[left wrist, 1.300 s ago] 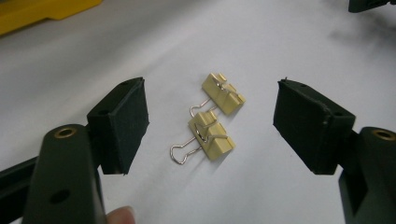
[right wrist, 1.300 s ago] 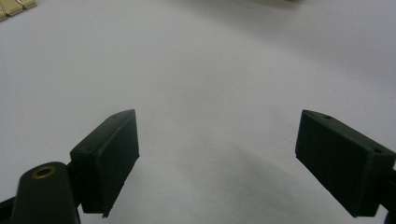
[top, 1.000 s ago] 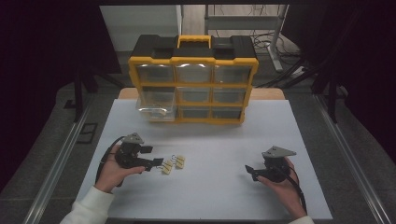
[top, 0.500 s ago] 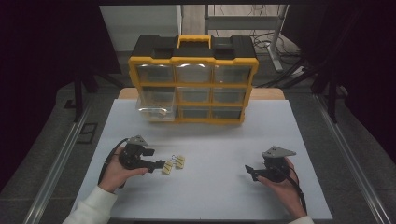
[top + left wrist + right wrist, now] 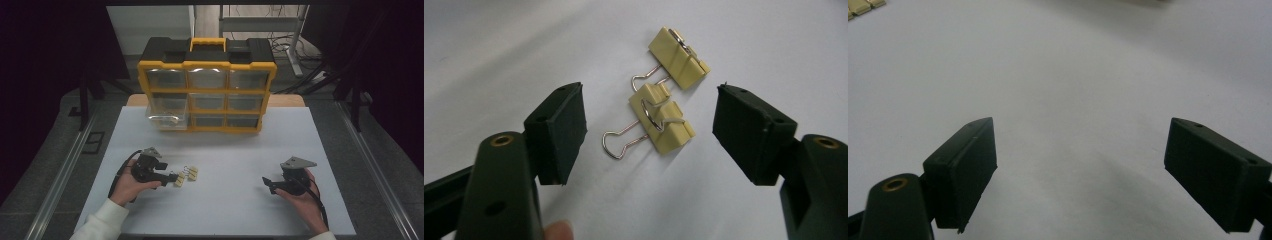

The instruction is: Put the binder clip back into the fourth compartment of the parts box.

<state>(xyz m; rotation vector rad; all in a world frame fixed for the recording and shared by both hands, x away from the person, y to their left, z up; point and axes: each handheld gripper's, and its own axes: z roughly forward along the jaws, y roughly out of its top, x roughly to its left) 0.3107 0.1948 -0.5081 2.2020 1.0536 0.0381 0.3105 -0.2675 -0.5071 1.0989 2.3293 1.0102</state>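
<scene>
While its jaws have just been closing (no contact), the left hand-held gripper (image 5: 651,130) straddles the nearer binder clip (image 5: 663,119).

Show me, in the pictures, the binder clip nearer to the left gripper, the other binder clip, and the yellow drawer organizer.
nearer binder clip (image 5: 664,124): left gripper view, on its beige body.
farther binder clip (image 5: 678,58): left gripper view, on its beige body.
yellow drawer organizer (image 5: 206,64): high view, on the yellow top bar of its frame.

2 binder clips (image 5: 662,118) at table centre-left, 1 drawer organizer (image 5: 207,85) at 12 o'clock with 9 drawers, 2 grippers (image 5: 172,177).
</scene>
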